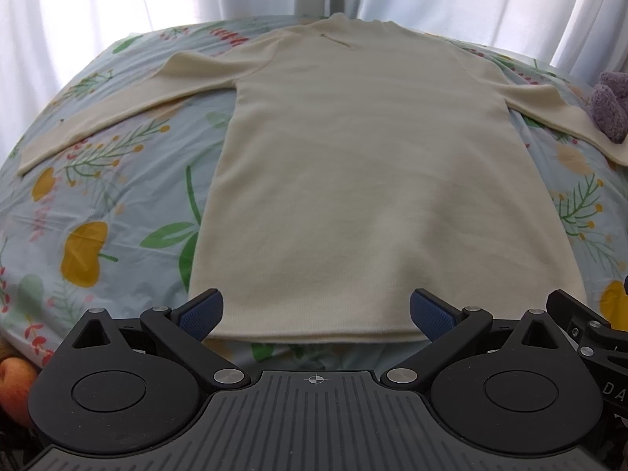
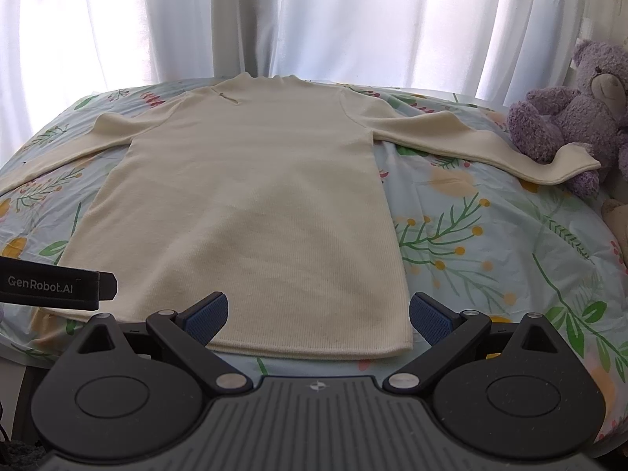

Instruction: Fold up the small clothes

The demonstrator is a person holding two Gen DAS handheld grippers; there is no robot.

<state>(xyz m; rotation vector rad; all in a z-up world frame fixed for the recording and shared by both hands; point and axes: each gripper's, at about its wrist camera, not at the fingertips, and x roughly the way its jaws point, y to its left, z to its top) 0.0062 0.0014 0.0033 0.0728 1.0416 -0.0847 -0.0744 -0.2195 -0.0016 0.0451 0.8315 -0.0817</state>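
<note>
Sweater (image 1: 365,180) flat beyond both tools

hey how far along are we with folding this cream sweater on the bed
Done: the cream sweater lies spread flat on the floral sheet, both sleeves out; the right cuff touches the purple teddy bear. In hand: nothing; the left gripper and right gripper hover open near the hem. Left: every fold, sleeves and body.
</note>
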